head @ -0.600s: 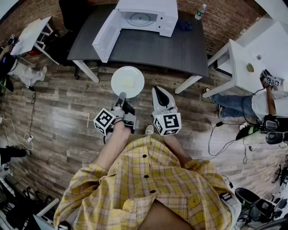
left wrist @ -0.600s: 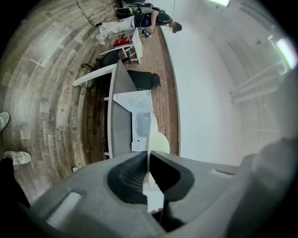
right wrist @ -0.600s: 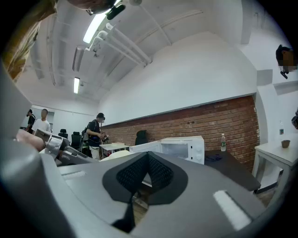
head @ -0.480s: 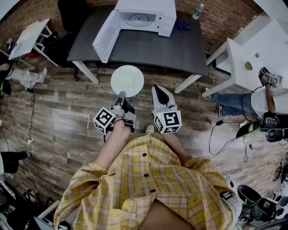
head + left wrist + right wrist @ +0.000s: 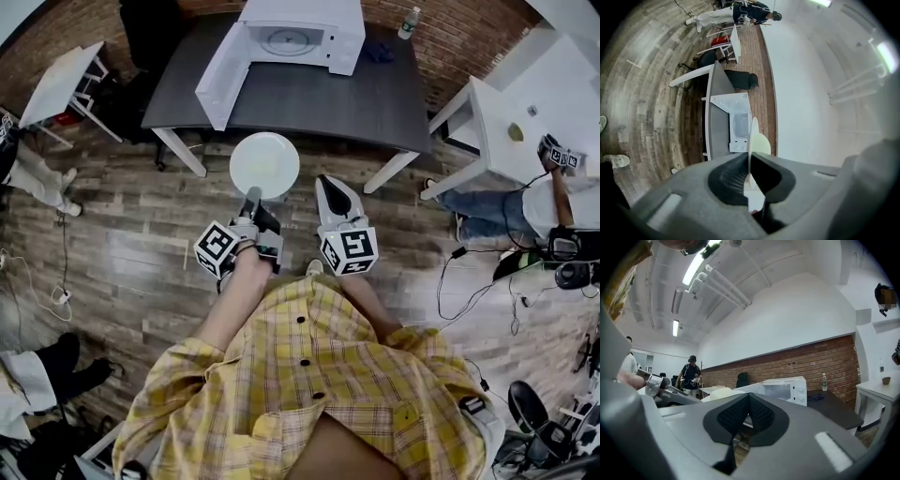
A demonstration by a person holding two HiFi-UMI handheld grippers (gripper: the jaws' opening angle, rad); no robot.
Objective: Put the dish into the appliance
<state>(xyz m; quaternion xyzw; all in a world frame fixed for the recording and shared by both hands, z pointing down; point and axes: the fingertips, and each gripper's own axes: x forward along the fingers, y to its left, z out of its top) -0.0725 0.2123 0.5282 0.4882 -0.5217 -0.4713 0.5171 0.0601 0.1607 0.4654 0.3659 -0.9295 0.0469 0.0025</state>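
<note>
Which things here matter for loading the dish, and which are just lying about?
Job in hand:
plate, clamped edge-on in the left gripper
microwave, door open
dark table under it

Lying about:
water bottle
blue cloth
white side table

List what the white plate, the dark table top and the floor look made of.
Round white plate: probably glazed ceramic or melamine; its surface is smooth and evenly white, with a thin rim.
Dark grey table top: matte laminate or painted board, judging by its flat, grainless surface.
Floor: wood or wood-look planks; grain and staggered joints show.
</note>
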